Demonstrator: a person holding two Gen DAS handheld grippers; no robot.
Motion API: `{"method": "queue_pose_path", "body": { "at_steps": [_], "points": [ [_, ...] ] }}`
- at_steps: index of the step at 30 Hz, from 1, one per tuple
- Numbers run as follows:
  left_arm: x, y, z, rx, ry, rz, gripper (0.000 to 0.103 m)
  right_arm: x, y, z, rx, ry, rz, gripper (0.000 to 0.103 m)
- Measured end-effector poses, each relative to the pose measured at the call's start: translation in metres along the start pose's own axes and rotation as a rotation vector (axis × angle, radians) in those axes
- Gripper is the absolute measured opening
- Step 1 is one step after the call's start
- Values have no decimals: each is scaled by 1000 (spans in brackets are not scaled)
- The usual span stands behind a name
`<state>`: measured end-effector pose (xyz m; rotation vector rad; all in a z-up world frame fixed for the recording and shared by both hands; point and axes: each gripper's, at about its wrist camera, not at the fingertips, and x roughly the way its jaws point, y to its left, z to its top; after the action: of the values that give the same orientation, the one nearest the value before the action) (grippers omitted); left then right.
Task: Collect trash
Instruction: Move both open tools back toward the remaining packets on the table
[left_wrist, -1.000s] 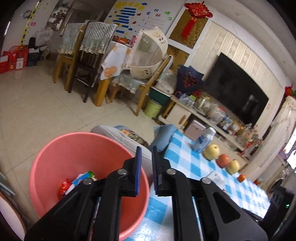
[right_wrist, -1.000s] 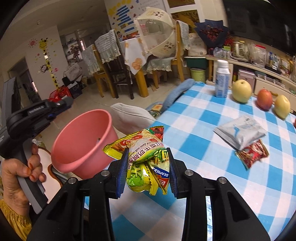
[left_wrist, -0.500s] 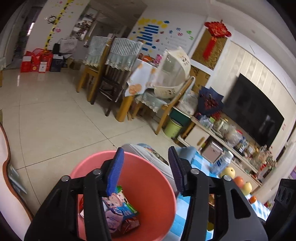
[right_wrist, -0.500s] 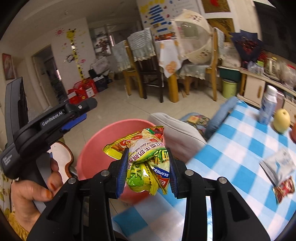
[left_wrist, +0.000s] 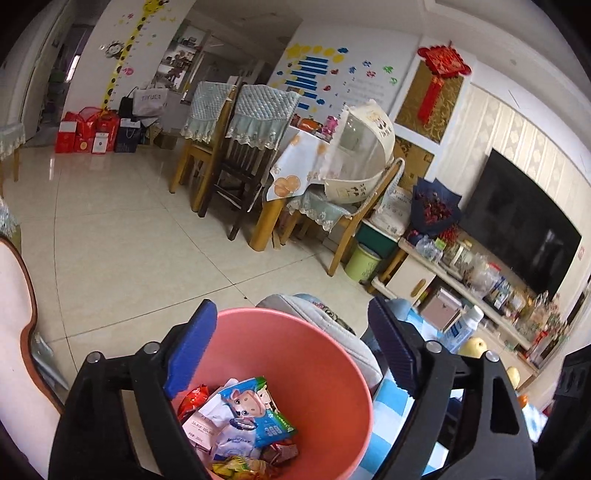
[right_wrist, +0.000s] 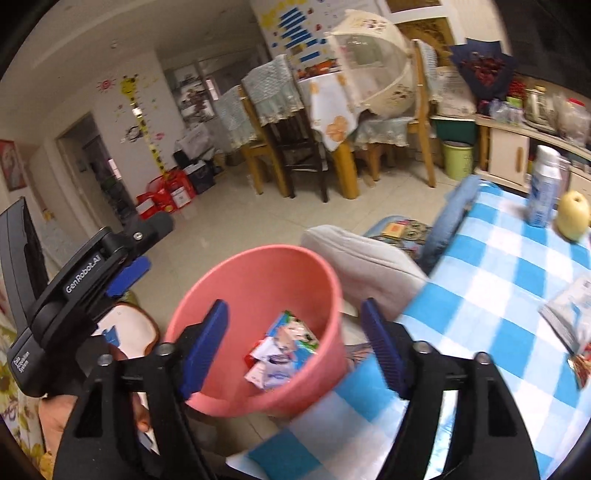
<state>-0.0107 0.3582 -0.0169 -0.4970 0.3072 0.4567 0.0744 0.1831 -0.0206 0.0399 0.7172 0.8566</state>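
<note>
1. Both grippers hang over the pink bin (right_wrist: 258, 325), which sits off the table's left edge, just beside it. The left gripper (left_wrist: 288, 354) has its jaws opening, spread wide with nothing between them. The right gripper (right_wrist: 291, 343) is likewise opening and empty; only the bin's inside shows through the gap.

2. The collected trash, a heap of wrappers (left_wrist: 240, 424), lies at the bottom of the bin. More remains on the table (right_wrist: 498, 295): a white packet (right_wrist: 570, 314) and a red wrapper (right_wrist: 581, 369) near its right edge.

3. Risk: the two grippers are close together above one opening. Pulling both back at once could knock them against each other.

4. Risk: the bin looks light. A finger catching the rim on the way out could tip it and spill the wrappers on the floor.

5. Risk: reaching for the packets, the right gripper passes the bottle (right_wrist: 543, 195) and apple (right_wrist: 572, 216) near the far edge; a wide swing could topple the bottle or roll the fruit.

6. Risk: flat foil packets are slippery, so a shallow pinch on one corner may let it slide free before it is over the bin.
</note>
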Motion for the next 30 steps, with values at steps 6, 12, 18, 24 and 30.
{"method": "queue_pose_path", "body": {
  "at_steps": [6,12,18,24,30],
  "points": [
    [5,-27,-10,105,35,-15,91,-26,-25,-17,15,-12,-100,85],
    [7,-64,-28,197,79,-56,92,-53,-53,-42,38,-11,-193,87],
    [7,-89,-45,230,112,-83,93,-77,-81,-62,88,-7,-256,89],
    [8,-122,-64,268,153,-116,93,-100,-103,-79,125,-14,-319,89],
    [9,-156,-87,292,203,-158,93,-118,-119,-96,151,-14,-372,89]
  ]
}}
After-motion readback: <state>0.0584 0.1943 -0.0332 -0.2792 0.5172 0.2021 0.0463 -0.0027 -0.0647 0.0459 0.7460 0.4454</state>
